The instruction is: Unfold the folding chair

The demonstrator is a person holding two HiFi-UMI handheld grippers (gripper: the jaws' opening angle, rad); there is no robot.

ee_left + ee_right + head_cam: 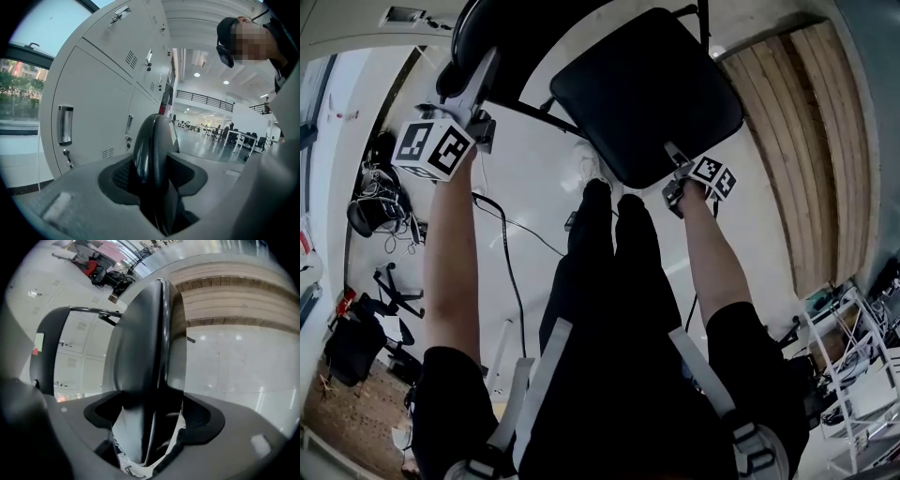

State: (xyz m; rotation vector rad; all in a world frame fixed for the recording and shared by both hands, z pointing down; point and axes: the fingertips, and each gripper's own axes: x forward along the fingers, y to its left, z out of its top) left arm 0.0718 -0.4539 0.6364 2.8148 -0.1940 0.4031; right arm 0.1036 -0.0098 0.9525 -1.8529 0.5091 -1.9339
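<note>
Left hand-held gripper (474,86) is at upper left in the head view, clenched on the backrest (473,33) of the folding chair (581,84). The left gripper view has the dark padded backrest edge (152,150) wedged upright between both pads, filling the gap. That view also gives grey lockers (103,84) and a window (18,79) behind, which the head view doesn't show.

The chair is up off the pale floor (534,178), just ahead of my legs (614,253). Its black seat (647,89) tilts toward me at centre, with a thin frame tube (539,114) running to the backrest.

Right hand-held gripper (677,167) is at the seat's near edge, pointing down. In the right gripper view the seat edge (140,357) stands between the jaws, but they're spread wide and light shows on both sides, so it's released, not squeezing. Only this view shows the backrest (47,348) side-on at left and the wood panelling (234,296) face-on.
</note>
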